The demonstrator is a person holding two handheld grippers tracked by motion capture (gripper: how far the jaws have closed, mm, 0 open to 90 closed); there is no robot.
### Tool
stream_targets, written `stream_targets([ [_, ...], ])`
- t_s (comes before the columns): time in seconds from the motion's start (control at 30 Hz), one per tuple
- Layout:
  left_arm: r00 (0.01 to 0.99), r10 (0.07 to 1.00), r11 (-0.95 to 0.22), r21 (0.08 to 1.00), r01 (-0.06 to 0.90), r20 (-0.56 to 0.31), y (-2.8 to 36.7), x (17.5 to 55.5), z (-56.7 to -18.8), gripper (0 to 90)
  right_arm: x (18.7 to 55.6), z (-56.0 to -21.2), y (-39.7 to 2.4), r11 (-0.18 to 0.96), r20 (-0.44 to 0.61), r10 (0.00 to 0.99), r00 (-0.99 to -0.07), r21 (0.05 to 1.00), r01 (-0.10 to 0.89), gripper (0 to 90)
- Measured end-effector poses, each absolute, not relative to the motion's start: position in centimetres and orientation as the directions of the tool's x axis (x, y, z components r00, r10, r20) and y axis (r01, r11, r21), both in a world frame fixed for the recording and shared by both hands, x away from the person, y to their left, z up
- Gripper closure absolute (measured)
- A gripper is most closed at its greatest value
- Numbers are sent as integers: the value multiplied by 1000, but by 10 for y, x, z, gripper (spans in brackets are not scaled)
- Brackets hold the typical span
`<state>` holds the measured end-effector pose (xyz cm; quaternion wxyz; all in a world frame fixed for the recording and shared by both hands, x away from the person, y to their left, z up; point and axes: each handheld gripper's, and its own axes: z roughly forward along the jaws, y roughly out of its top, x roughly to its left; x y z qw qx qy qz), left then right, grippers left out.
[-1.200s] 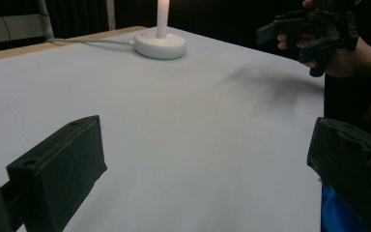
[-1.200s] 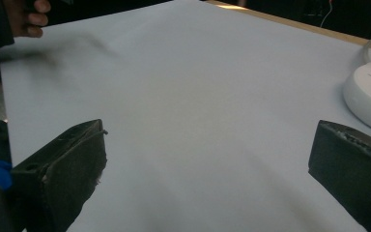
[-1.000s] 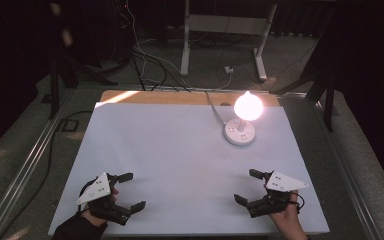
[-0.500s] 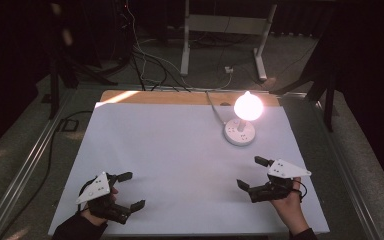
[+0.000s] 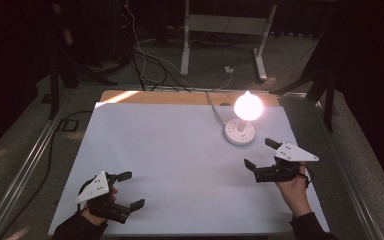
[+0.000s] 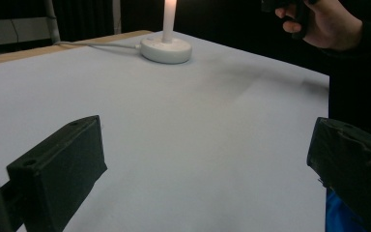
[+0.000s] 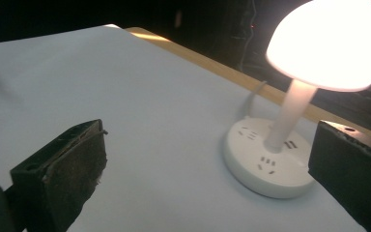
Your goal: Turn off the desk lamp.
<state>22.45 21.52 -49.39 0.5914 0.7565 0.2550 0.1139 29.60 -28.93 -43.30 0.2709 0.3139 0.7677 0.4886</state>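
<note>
Writing: none is showing legibly on any item.
Left gripper (image 5: 130, 190): sitting nearest, at the table's near left corner; its blocky matte black jaws are standing wide apart with nothing between them, a grey three-cornered plate riding on top.
Right gripper (image 5: 261, 154): hovering at the near right, held in a hand (image 5: 292, 186); its rough-faced black jaws are gaping wide and gripping nothing, pointing toward the lamp base.
Table (image 5: 170, 150): lying under a smooth, matte white sheet, with a strip of bare wood showing along the far edge.
Lamp (image 5: 247, 106): glowing at the far right of the sheet; a rounded mushroom-shaped shade on a slim white stem.
Lamp base (image 7: 263, 159): a round, glossy white plastic disc bearing socket slots, a cable trailing off behind it.
</note>
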Motion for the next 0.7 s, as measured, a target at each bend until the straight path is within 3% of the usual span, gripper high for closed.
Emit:
stream_targets([
  [0.33,845,519,-167,954,249,-129,215,224,-494,6,325,-435,-290,337,-102,774,-625,902,270,45],
  [0.53,846,517,-159,955,249,-134,216,224,-493,6,347,-447,-288,295,-81,834,-546,902,316,34],
  [0.7,848,514,-161,956,247,-133,216,224,-493,6,360,-456,-289,260,-75,879,-471,903,341,82],
])
